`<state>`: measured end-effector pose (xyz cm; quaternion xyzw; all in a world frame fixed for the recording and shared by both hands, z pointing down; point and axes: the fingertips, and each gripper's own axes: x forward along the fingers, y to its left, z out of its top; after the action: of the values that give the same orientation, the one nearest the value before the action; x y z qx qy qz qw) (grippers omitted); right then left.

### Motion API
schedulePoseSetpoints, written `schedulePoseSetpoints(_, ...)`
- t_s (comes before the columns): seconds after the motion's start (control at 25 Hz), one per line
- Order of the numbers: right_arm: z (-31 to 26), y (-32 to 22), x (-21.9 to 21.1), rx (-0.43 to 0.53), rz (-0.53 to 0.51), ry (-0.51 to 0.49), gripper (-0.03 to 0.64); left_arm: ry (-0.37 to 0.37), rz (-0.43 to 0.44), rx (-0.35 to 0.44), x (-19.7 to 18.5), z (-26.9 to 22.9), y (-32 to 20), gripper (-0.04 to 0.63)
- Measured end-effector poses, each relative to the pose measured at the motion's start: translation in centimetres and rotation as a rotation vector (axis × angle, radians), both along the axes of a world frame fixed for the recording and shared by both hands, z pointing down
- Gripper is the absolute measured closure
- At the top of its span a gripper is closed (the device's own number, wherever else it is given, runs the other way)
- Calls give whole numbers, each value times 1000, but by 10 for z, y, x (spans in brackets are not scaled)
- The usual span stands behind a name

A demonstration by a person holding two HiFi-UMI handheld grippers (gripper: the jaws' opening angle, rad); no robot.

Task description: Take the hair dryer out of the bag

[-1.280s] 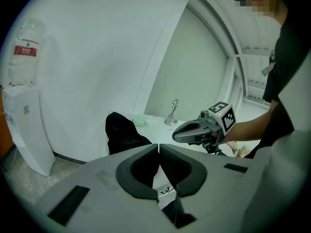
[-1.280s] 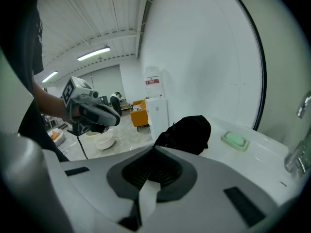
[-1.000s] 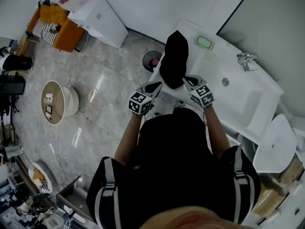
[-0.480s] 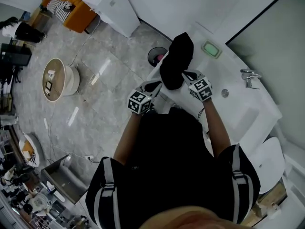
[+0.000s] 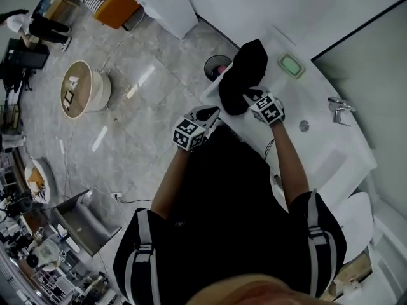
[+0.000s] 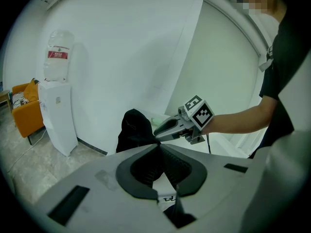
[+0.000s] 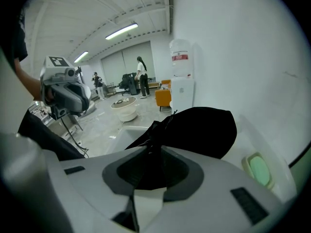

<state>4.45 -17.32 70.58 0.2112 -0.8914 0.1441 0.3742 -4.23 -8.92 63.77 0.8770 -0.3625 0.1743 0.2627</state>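
The right gripper (image 5: 250, 95) has moved from under the bag's (image 5: 245, 72) lower right corner to alongside that corner, further in over the counter (image 5: 289, 94), and it has rolled a little. Its fingers (image 7: 194, 174), pinched together 1 second ago, are now opening, with the bag's black fabric and cord between them. The bag now leans more towards the wall. The head view has swung as well: the round table (image 5: 82, 89) sits higher in it, and the orange sofa (image 5: 111, 8) has slid to its top edge.
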Motion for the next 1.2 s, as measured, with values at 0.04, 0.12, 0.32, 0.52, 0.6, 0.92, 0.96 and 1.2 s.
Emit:
schedulePoseSetpoints(0.04,1,-2,-2,7,-1,16,472,0,-1,-2,-1,0,0,577)
schedulePoseSetpoints(0.12,3,-7,-4,19,3,39,445,2,8,-4,-1,-1,1,577)
schedulePoseSetpoints(0.32,17,-14,-5,-1,-7,96,410,21,23,-12,3,1,-4,577)
schedulePoseSetpoints(0.52,14,-24,2,-24,60,71,548,38,52,-25,9,6,-9,577)
schedulePoseSetpoints(0.6,1,-36,5,-34,140,19,548,48,62,-28,12,9,-14,577)
schedulePoseSetpoints(0.92,-16,-58,8,-50,250,-6,548,71,150,-49,43,24,-41,577)
schedulePoseSetpoints(0.96,-21,-59,7,-53,264,-21,548,60,161,-55,45,29,-44,577)
schedulePoseSetpoints(1.2,-40,-62,0,-72,338,-84,548,-19,124,-130,46,65,-77,575)
